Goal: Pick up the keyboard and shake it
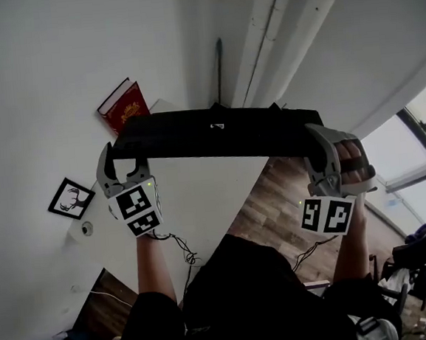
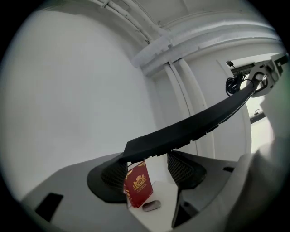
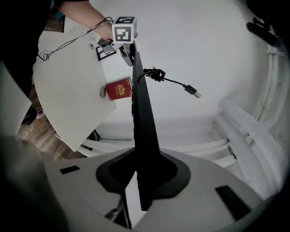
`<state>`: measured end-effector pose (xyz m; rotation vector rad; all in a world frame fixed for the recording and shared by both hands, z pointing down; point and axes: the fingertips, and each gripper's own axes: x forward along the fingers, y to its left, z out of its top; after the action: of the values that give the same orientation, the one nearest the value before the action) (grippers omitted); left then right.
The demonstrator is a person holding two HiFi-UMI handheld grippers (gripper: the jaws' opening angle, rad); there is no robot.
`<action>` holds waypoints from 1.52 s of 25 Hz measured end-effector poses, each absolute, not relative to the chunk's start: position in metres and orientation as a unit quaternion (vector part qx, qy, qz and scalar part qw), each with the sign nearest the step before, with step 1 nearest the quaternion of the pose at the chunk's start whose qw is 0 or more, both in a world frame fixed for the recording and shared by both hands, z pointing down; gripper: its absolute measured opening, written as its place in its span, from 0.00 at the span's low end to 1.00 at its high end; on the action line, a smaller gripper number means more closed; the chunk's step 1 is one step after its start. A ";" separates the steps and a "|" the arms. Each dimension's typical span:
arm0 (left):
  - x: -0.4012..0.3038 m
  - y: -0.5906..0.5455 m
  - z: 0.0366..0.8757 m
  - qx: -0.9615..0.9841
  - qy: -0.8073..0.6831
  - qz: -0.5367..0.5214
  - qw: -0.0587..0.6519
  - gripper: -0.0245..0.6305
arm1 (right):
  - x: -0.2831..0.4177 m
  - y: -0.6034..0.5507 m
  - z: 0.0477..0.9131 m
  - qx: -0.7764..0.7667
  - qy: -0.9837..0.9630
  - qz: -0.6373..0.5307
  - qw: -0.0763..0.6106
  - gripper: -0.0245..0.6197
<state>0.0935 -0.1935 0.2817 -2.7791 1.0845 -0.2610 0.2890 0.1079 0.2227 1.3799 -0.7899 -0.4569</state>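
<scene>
A: where's the board?
B: long black plastic keyboard is up in the air, roughly level, well clear of the white table below it. One tool per end.
A: grips?
B: right gripper pinches the right end across its thin edge, with the board seated deep between the pads. left gripper has the left end clamped between its pads too, but they're set wider and catch it only near the tips. Shallower bite.
A: why both ends?
B: long stiff part. Held at one end it would lever out of the jaws. Two ends kill the pivot and fix the shake axis.
A: why that high?
B: my read: swing room. Red hardcover book with a gold crest is on the table's far left, black-framed deer picture on its near left. Neither is near the board.
A: stage?
B: pickup looks done, shake is what's left.
A: risks?
B: black cable with a USB plug hangs loose off the board, bundled near its left end. It'll whip. Left tip grip is the likely slip point, so I'd use short strokes.
</scene>
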 end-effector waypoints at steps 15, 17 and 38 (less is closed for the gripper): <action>0.149 -0.210 0.282 -0.934 0.331 -0.101 0.092 0.40 | 0.258 0.140 0.205 0.610 -0.333 -0.225 0.683 0.18; 0.152 -0.213 0.282 -0.935 0.326 -0.100 0.093 0.40 | 0.255 0.139 0.200 0.610 -0.328 -0.229 0.684 0.18; 0.141 -0.206 0.258 -0.908 0.335 -0.100 0.231 0.36 | 0.280 0.126 0.198 0.628 -0.337 -0.221 0.666 0.18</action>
<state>0.1408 -0.2058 0.2581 -2.4963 0.9198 -0.2738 0.2797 0.1263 0.1980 1.4176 -0.7602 -0.4980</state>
